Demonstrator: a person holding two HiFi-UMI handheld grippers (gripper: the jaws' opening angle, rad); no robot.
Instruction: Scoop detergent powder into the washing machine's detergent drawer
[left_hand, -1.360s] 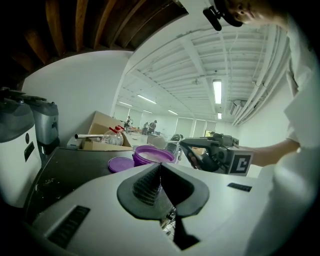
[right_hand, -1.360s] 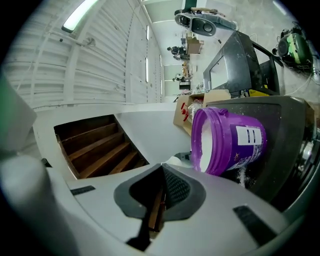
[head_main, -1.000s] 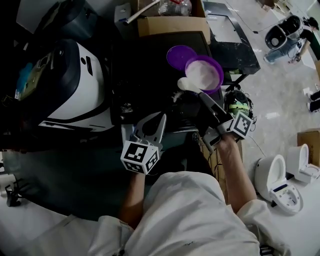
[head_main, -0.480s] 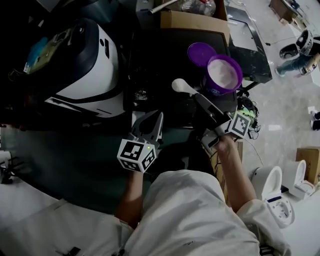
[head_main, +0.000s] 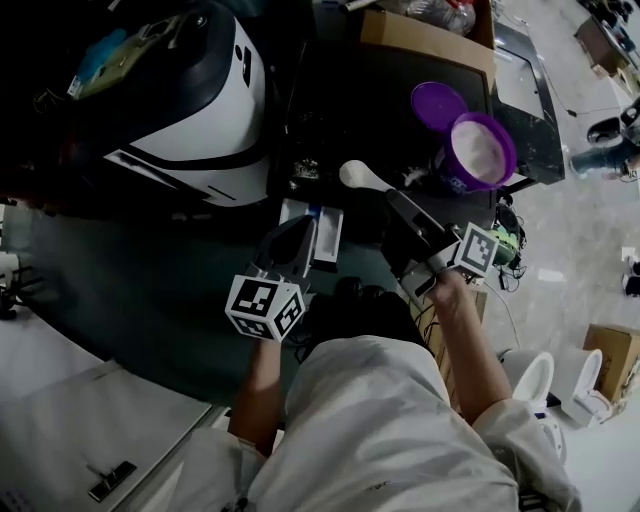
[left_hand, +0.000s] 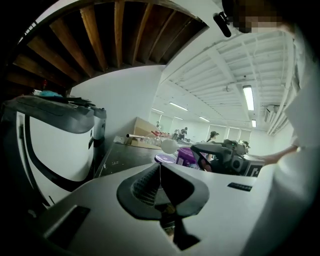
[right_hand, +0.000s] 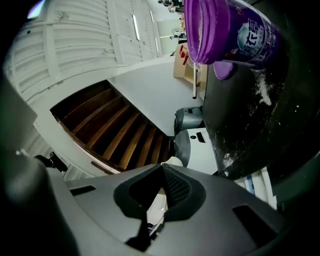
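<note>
Right gripper (head_main: 398, 204), clamped on the scoop (head_main: 356, 175), should travel level — no tilt — until squarely over the drawer (head_main: 331, 238), then tip slowly.

Left claw (head_main: 298, 238) closed (right claw (head_main: 398, 202) on scoop (head_main: 357, 175)).

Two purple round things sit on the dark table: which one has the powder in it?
The taller tub, to the right, its inside white with powder. The lid lying flat beside it is plain purple.
</note>
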